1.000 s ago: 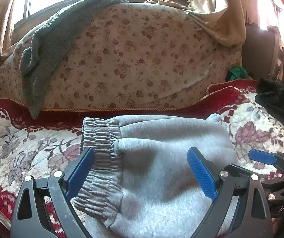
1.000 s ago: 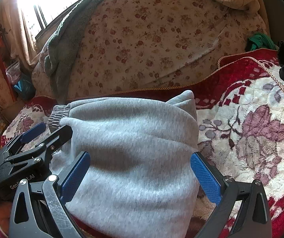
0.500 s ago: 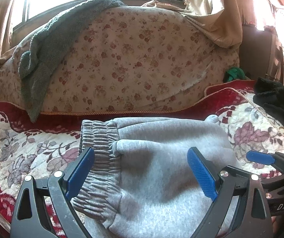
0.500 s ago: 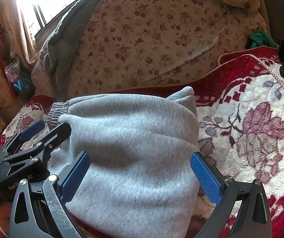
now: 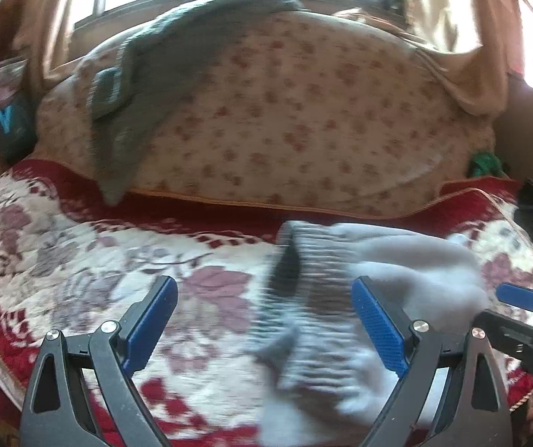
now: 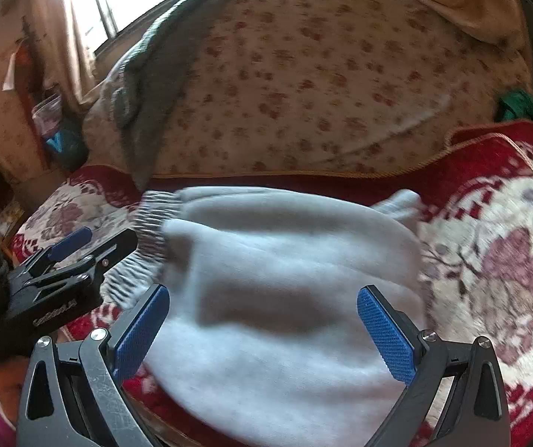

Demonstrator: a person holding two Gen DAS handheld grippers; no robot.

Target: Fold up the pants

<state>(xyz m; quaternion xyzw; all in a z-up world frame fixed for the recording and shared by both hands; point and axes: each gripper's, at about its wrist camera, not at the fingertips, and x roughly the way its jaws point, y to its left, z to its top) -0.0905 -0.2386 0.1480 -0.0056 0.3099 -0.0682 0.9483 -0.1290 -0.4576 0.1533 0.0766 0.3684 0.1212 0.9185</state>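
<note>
Left wrist view carries heavy motion blur, and from it we see our left gripper [image 5: 262, 324] with its blue-padded jaws spread wide and holding nothing, hanging over the red-and-cream floral bedspread [image 5: 61, 253]. To the left of that view a blue-marked bag [image 5: 7, 123] sits by the wall, and a grey towel [image 5: 162, 74] drapes over the flower-print cushion [image 5: 303, 123]. The grey pants [image 5: 344, 298] lie toward the right, their ribbed elastic waistband [image 5: 311, 260] smeared by blur, and the tip of the right gripper pokes in at the far right edge.

Our right wrist view is sharper and shows more of the pants [image 6: 285, 298]: a folded, rounded bundle of soft fleece lying on the bedspread [image 6: 489, 260], waistband [image 6: 151, 231] to the left, a small corner of cloth sticking up at the far right of the bundle. The left gripper [image 6: 80, 253] shows here from the side, beside the waistband. Our right gripper [image 6: 262, 327] hovers over the bundle, jaws wide apart and empty. A green cloth [image 6: 517, 104] sits at the cushion's right end.
</note>
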